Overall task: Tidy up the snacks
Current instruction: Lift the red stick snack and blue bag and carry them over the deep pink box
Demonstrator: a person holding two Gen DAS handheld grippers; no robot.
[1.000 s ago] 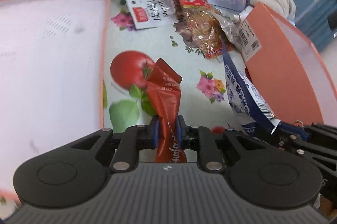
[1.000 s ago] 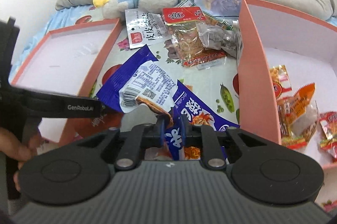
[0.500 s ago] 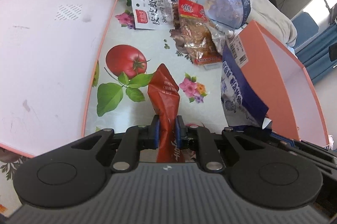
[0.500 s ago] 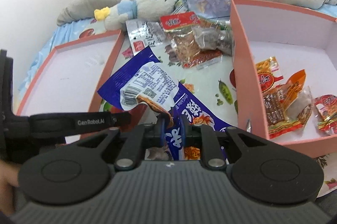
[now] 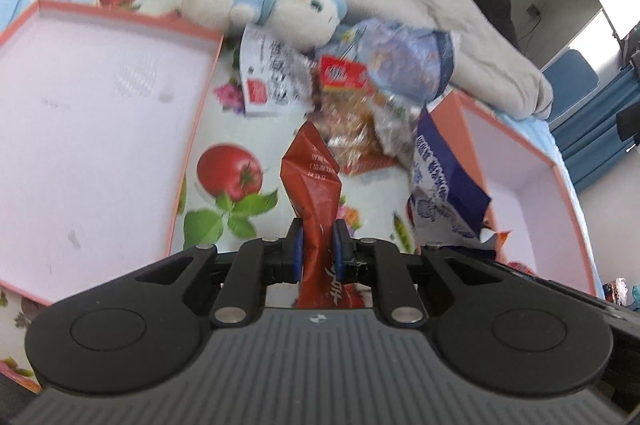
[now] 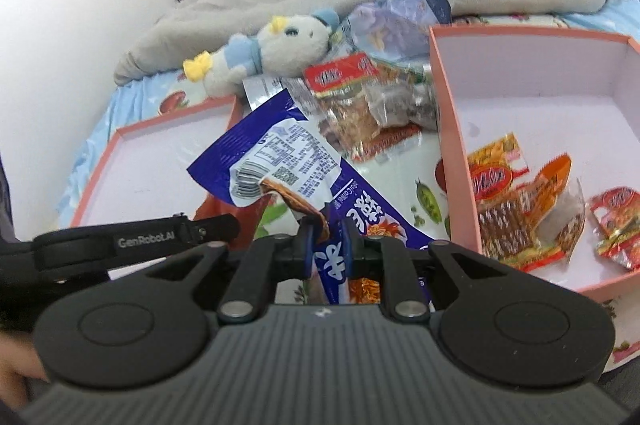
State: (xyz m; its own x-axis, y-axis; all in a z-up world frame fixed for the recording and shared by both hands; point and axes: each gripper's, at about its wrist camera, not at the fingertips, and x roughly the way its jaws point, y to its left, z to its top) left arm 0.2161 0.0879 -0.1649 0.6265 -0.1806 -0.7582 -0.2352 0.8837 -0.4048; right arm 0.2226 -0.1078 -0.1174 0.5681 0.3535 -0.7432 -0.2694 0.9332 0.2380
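- Clamping a crumpled red packet (image 5: 314, 185), the left claw (image 5: 318, 249) has its blue pads pressed on the packet's lower half, which stands upright at the bottom centre of the left view, lifted clear of the printed cloth (image 5: 224, 129).
- The right claw (image 6: 327, 245) is likewise closed on a blue packet (image 6: 280, 169); the packet fans up and to the left from the pads, and it also hangs in the air, not resting on anything.
- Judging progress: both packets are picked but not yet put away. The right box (image 6: 448, 145), at the right of the right view, already holds several orange and red snack packs (image 6: 516, 201). The left box (image 5: 100, 129), filling the left of the left view, looks bare inside.
- Left to sort: a loose heap in the upper middle of both views, namely a white packet (image 5: 268, 77), a clear packet with a red label (image 5: 348, 105) and a pale blue bag (image 5: 404, 61), lying just beside a plush toy (image 5: 260, 1).
- Room: the strip of cloth between the boxes is open near the claws. I judge the right box's near wall to be the edge to clear, since the blue packet hangs just beside it.
- The other claw's black body (image 6: 132, 241) sits low at the left of the right view, close by, so the two could bump if they cross.
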